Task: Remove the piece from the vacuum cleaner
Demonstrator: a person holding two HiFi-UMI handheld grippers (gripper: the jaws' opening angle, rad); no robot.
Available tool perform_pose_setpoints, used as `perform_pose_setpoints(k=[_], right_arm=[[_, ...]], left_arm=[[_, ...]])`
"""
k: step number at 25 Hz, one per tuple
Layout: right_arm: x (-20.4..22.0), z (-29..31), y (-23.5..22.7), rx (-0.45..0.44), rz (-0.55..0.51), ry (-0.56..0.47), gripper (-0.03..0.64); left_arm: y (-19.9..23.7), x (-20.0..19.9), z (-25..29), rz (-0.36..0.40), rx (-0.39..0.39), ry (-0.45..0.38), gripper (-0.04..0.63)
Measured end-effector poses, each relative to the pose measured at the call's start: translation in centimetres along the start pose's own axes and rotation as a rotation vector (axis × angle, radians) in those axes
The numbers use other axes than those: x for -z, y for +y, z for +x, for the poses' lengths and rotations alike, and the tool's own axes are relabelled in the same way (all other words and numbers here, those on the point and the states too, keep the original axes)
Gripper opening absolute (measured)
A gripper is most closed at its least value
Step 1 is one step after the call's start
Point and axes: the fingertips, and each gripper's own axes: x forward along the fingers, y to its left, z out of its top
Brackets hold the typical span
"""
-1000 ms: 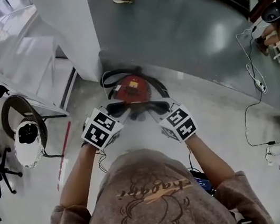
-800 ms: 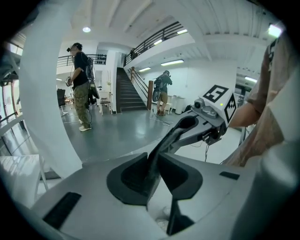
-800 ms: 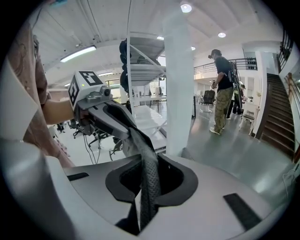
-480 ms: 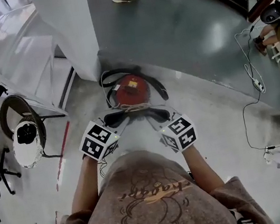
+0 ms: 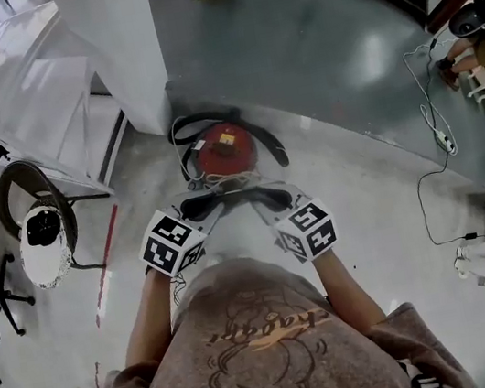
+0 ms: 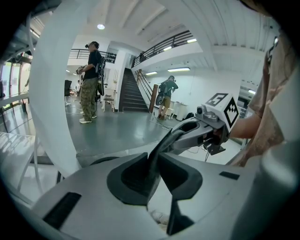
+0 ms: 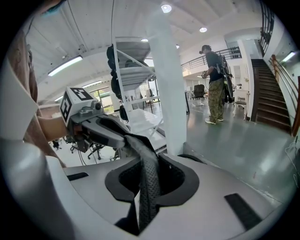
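Near vacuum cleaner (image 5: 224,150) | black piece (image 5: 234,200) | ends clamped in left gripper (image 5: 208,214), right gripper (image 5: 267,206)

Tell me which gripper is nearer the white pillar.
Left. In the head view the left gripper sits just below the base of the white pillar. The right gripper lies farther right, across the dark piece both hold.
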Motion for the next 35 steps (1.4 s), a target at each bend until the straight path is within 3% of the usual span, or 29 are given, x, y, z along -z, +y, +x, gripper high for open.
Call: perform_pose_setpoints(k=[35], right_arm=[[1.1,-0.6,2.0,0.045,0.014,-0.072,0.048]], left_arm=[[-0.7,1.0,-1.4,-0.027,-0.048,-0.042,0.074]])
